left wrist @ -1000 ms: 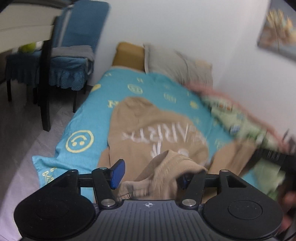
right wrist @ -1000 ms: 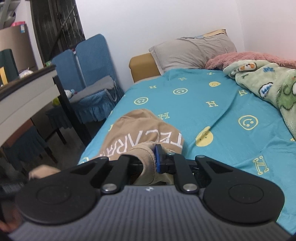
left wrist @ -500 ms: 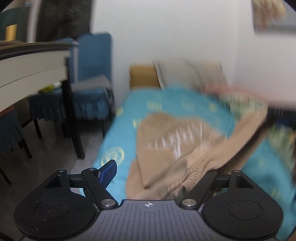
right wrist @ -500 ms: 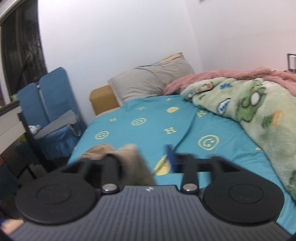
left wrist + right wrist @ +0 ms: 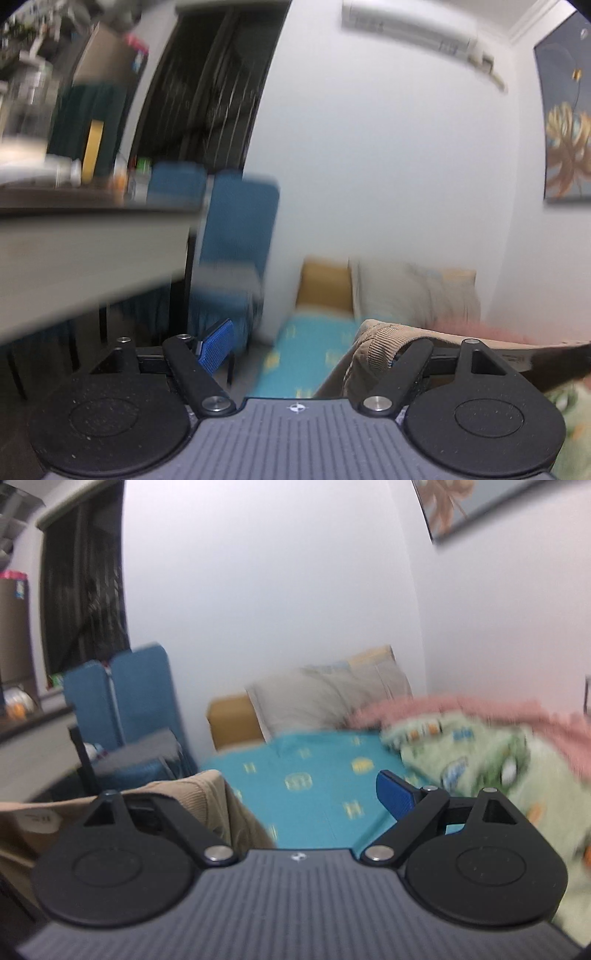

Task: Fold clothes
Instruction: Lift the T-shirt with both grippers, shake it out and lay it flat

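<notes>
My left tool's right fingertip is buried under the tan ribbed-knit garment. My right tool's left fingertip hides behind that cloth too. The far grey pillow and green cartoon-print blanket are smeared by blur.

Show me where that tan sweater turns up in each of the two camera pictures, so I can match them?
Left wrist view: the tan sweater is at lower right, its ribbed edge draped over the gripper's right-hand finger.
Right wrist view: the tan sweater is at lower left, hanging over that gripper's left-hand finger.
Shared landmark: the grey pillow at the head of the teal bed sheet.
</notes>
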